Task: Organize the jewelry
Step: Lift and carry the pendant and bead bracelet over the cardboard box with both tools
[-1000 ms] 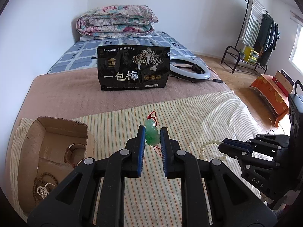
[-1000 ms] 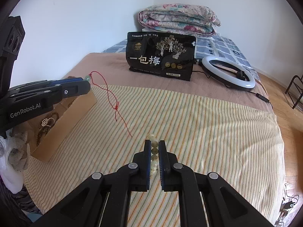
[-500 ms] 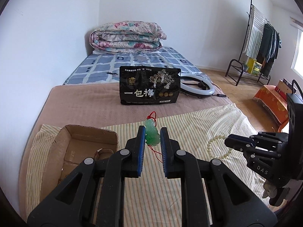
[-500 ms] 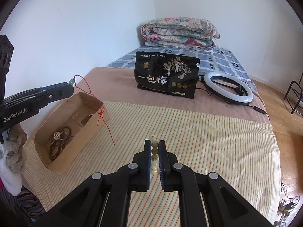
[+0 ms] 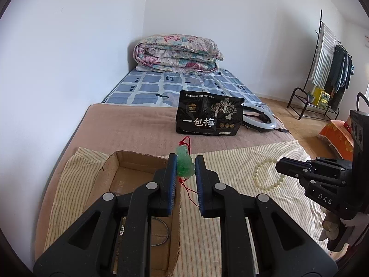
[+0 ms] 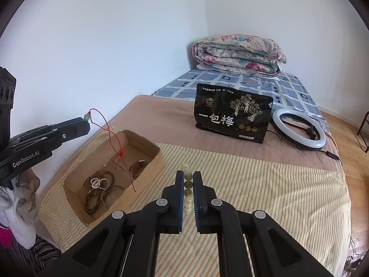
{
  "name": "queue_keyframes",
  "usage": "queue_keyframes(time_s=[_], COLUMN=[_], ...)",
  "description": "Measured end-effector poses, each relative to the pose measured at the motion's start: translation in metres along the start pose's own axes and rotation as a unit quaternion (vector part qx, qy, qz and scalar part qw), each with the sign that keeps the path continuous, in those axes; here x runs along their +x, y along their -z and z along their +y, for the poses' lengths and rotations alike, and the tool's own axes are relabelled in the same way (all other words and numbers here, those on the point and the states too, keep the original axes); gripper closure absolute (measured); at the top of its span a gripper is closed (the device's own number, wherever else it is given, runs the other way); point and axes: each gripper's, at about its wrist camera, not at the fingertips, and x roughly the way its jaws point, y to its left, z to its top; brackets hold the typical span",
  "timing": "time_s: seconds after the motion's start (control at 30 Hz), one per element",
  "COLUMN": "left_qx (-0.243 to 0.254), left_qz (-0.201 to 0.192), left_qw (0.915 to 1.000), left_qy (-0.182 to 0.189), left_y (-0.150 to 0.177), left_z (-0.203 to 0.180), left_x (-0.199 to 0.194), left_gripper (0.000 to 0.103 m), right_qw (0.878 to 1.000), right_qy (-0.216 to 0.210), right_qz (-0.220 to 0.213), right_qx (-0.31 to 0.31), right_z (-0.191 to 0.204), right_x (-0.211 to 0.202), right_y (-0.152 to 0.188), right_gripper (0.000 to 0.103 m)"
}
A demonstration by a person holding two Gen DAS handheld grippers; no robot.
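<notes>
My left gripper (image 5: 184, 168) is shut on a green jade pendant (image 5: 184, 164) with a red cord (image 6: 115, 138) that hangs down over the cardboard box (image 6: 147, 168). The left gripper also shows in the right wrist view (image 6: 85, 121), above the box's left side. My right gripper (image 6: 188, 184) is shut on a cream bead bracelet (image 6: 188, 189) and holds it above the striped cloth (image 6: 265, 196), right of the box. The bracelet hangs from the right gripper (image 5: 280, 165) in the left wrist view (image 5: 265, 177). The box holds brown bead strings (image 6: 96, 194), a sparkly bracelet (image 6: 98, 182) and thin bangles.
A black snack bag (image 6: 233, 120) stands upright on the brown blanket beyond the cloth. A white ring light (image 6: 299, 129) lies to its right. A folded floral quilt (image 6: 237, 55) sits at the bed's head. A wall runs along the left. A clothes rack (image 5: 327, 69) stands far right.
Both grippers rose and drew back. The left gripper carried the pendant leftward, and its cord now hangs into the box. The right gripper kept its hold on the bracelet.
</notes>
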Motion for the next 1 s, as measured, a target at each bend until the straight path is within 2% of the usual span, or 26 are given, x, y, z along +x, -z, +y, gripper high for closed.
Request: queue_keyframes(time_s=[0.43,0.77,1.0], left_qx=[-0.022,-0.037,-0.041], left_qz=[0.010,0.037,0.048], left_qw=[0.9988,0.9966,0.9951], left_qy=[-0.042,-0.063,-0.076], left_y=[0.012,0.025,0.030], left_z=[0.053,0.073,0.082], left_x=[-0.009,0.004,0.012], left_gripper=[0.089,0.089,0.089], right_qw=[0.999,0.997,0.996], right_qy=[-0.046,-0.072,-0.077], right_qz=[0.003,0.023,0.039], right_qx=[-0.018,-0.030,-0.020], right_z=[0.051,0.086,0.093], right_x=[0.035,0.069,0.092], right_y=[-0.023,-0.026,-0.027], right_gripper=[0.098,0.098,0.098])
